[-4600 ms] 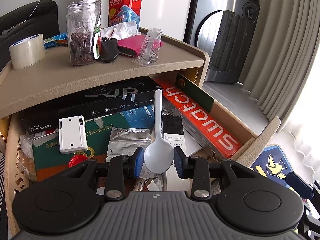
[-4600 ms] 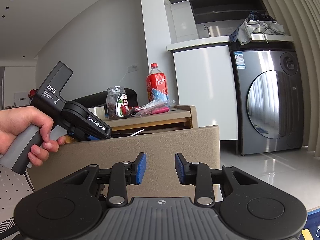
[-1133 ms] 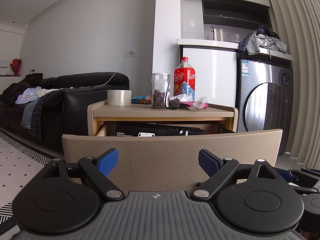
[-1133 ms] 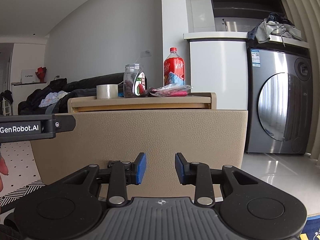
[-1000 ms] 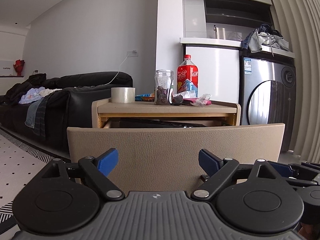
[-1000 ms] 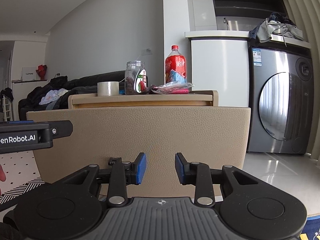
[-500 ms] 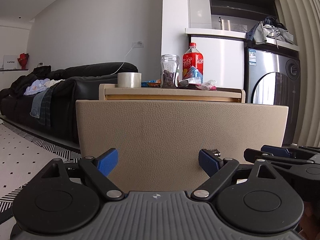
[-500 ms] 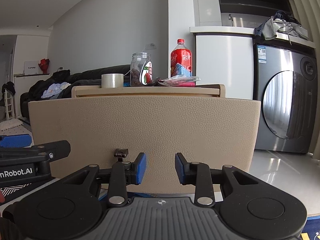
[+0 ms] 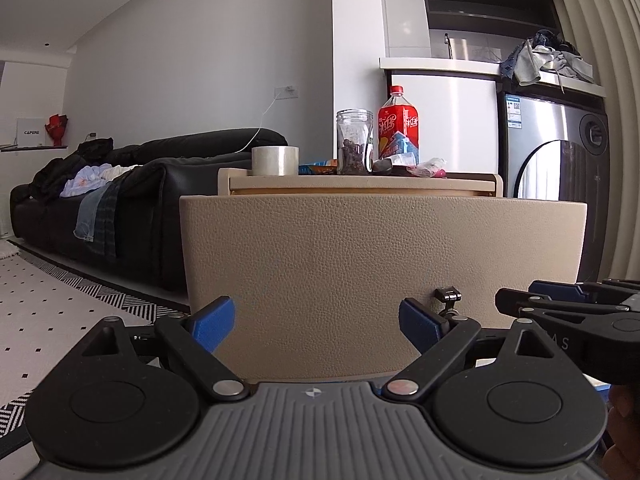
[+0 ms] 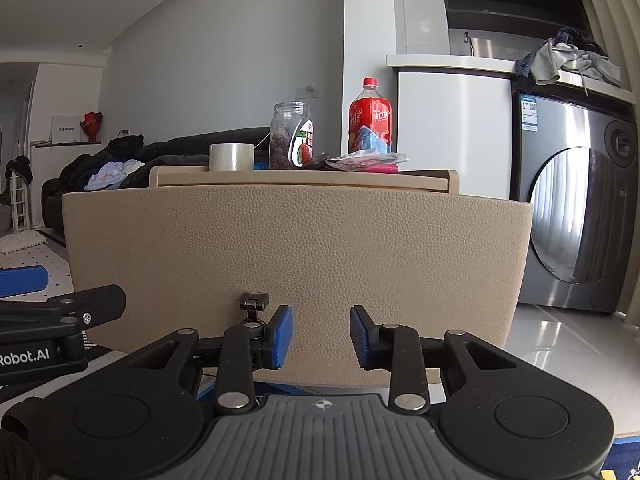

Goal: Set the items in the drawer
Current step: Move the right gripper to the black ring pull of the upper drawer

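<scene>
Two handheld grippers are held low, side by side, both facing the front of a pulled-out drawer. The left gripper (image 9: 316,322) has its blue-padded jaws spread wide with nothing between them. The right gripper (image 10: 321,335) has its jaws parted by a narrower gap, also holding nothing. Straight ahead of both sets of jaws, close by, stands the drawer front (image 9: 380,272), a broad beige panel with a pebbled, leather-like surface that fills the space between and above the jaws. A small dark metal handle (image 10: 253,301) sticks out low on the panel, just above and beside the inner left finger of the right gripper, and just beyond the right-hand finger of the left gripper. From this low angle the inside of the drawer is hidden. Beyond and above the panel is the cabinet top (image 9: 360,179), carrying a roll of clear tape (image 9: 275,160), a glass jar (image 9: 354,142), a red drink bottle (image 9: 398,126) and some crumpled plastic packets (image 10: 366,160). Farther off to the left is a black sofa (image 9: 160,184) draped with clothes, and to the right a silver washing machine (image 10: 576,216).
</scene>
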The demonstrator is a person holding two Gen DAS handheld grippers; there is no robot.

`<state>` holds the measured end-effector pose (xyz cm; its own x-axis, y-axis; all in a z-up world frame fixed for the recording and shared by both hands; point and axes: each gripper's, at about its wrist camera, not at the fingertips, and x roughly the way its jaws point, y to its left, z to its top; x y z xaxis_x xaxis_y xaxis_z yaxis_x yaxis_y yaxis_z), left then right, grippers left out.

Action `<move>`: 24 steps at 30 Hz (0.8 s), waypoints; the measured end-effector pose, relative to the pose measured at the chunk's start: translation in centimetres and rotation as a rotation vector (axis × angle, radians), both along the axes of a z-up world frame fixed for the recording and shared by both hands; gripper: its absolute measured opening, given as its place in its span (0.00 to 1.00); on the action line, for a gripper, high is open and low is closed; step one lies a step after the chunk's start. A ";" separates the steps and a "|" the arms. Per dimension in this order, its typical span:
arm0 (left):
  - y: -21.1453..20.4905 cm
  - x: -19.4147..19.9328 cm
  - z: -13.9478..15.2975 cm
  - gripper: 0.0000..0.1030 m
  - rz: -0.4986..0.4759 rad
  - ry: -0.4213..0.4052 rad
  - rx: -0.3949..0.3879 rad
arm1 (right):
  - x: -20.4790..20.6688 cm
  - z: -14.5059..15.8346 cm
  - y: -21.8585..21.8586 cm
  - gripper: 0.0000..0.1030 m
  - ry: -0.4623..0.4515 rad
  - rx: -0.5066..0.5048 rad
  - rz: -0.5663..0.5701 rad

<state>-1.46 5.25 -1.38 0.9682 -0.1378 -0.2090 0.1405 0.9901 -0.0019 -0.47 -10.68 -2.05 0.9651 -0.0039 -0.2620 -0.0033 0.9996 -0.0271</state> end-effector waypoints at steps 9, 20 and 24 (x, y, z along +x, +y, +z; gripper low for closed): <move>1.1 -0.2 -0.1 0.90 0.024 -0.002 -0.001 | 0.2 -0.2 0.9 0.34 0.002 -0.016 0.010; 1.8 -0.4 -0.3 0.91 0.029 -0.005 -0.014 | 0.7 -0.4 1.8 0.34 0.001 -0.022 0.025; 1.9 -0.5 -0.2 0.91 0.030 -0.010 -0.018 | 0.8 -0.3 2.2 0.34 -0.008 -0.026 0.029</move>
<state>-1.97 7.15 -1.60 0.9739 -0.1124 -0.1970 0.1110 0.9937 -0.0185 0.35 -8.46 -2.37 0.9668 0.0178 -0.2549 -0.0324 0.9981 -0.0529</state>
